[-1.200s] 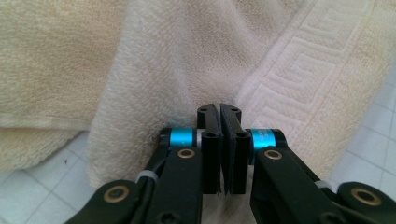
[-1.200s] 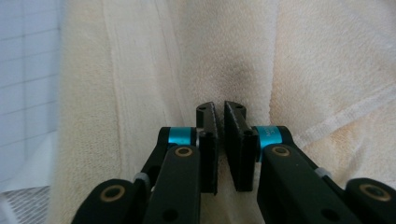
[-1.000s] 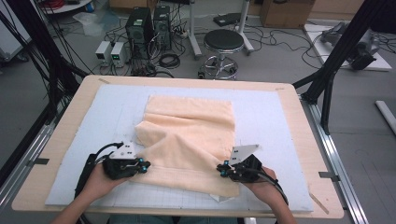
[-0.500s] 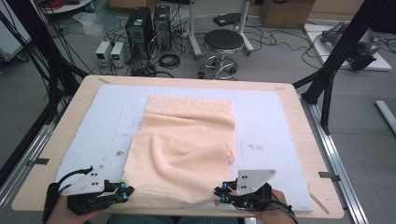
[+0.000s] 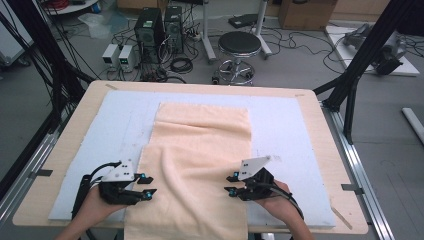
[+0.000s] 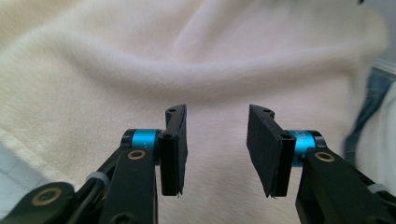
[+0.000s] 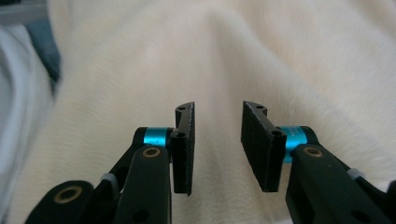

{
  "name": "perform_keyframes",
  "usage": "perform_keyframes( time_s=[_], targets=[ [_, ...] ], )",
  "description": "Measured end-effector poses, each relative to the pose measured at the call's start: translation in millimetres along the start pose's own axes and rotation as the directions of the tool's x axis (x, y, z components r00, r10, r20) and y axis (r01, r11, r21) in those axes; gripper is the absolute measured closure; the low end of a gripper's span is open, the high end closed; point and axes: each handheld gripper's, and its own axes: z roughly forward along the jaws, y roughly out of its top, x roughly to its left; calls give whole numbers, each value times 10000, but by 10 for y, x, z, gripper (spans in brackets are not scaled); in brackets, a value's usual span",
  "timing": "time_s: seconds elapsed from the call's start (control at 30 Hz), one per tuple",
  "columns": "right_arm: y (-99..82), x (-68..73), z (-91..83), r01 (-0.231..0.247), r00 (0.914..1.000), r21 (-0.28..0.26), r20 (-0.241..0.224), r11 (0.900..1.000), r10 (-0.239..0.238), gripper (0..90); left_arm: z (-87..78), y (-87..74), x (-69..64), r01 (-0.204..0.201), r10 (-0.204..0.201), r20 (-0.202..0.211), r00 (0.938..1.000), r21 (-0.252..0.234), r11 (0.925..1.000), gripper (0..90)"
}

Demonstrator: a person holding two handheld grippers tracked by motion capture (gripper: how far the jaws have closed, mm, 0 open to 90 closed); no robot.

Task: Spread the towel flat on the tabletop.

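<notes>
A cream-peach cloth (image 5: 200, 145) lies spread lengthwise on the pale blue mat (image 5: 287, 125), and its near end drapes over the table's front edge. My left gripper (image 5: 149, 185) sits at the cloth's left edge, pointing right. My right gripper (image 5: 230, 184) rests over the cloth's right part, pointing left. The jaws of both have just been opening. In the left gripper view the gripper (image 6: 217, 149) stands open over the cloth (image 6: 140, 56), nothing between the pads. In the right gripper view the gripper (image 7: 217, 147) is likewise open above the cloth (image 7: 289, 56).
The mat covers a wooden table (image 5: 325, 150) with metal rails along its sides. Black frame posts (image 5: 357, 70) rise at the right and left. Beyond the far edge stand a round stool (image 5: 239, 45), computer towers (image 5: 159, 27) and cables on the floor.
Both grippers pulled the cloth's folded near edge toward the table's front, let it go, and came back up the table. The cloth now lies longer and flatter.
</notes>
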Motion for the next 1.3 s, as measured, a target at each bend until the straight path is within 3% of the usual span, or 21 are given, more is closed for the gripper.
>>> perform_keyframes(
  time_s=[0.07,0.13,0.17,0.23,0.27,0.33,0.47,0.57,0.7,0.77,0.8,0.87,0.97,1.03,1.17,1.2,1.23,1.3],
  targets=[
    [-45,-3,101,-4,10000,407,-72,9992,7,675,83,-21,47,-12,6,171,9999,386,9993,587],
    [-100,22,195,74,10000,1067,-52,9943,-69,757,178,-67,50,-50,21,358,9994,804,9968,628],
    [-143,23,197,-171,9996,661,-210,9977,186,800,174,-81,42,-153,135,284,9995,652,9978,652],
    [-179,11,186,-434,9984,464,-353,9980,450,851,160,-88,41,1,-23,347,9994,639,9980,723],
    [-179,20,183,-344,9988,443,-346,9984,360,868,159,-96,30,24,-50,426,9991,612,9981,826],
    [-158,53,174,-70,9996,613,-253,9981,86,877,144,-94,-16,-8,-16,369,9993,670,9978,859],
    [-143,174,105,172,9976,803,-681,9966,-117,882,67,-119,-149,-307,242,679,9974,950,9950,873],
    [-168,328,-41,183,9962,391,-857,9991,-149,882,-15,-164,-253,-430,334,971,9947,987,9942,874],
    [-190,536,-265,180,9918,-191,-1260,9997,-203,874,-154,-196,-519,-656,499,1769,9830,840,9943,873],
    [-179,616,-374,241,9905,-400,-1343,9989,-293,827,-213,-166,-594,-934,810,1815,9800,605,9938,859],
    [-170,625,-422,245,9911,-555,-1290,9982,-315,795,-234,-138,-602,-928,850,1666,9824,401,9949,818],
    [-148,598,-485,278,9949,-684,-950,9973,-342,757,-259,-66,-549,-886,884,1325,9872,-43,9961,760],
    [-108,454,-495,190,9996,-589,-185,9981,-201,697,-227,31,-369,-733,768,726,9944,-497,9961,671],
    [-95,330,-425,125,9999,-536,20,9985,-124,669,-161,56,-253,-655,682,511,9964,-521,9965,644],
    [-136,83,-138,-202,9998,-163,27,9997,202,620,48,74,-11,-339,341,272,9990,-84,9994,612],
    [-151,45,-82,-251,9997,-110,55,9996,252,621,114,71,40,-266,260,338,9991,164,9995,610],
    [-175,-7,18,-389,9992,276,-6,9989,390,638,149,62,54,-206,197,383,9991,241,9995,610],
    [-203,-22,113,-327,9994,674,-78,9972,333,697,229,25,70,-97,42,779,9970,702,9975,616]
  ],
)
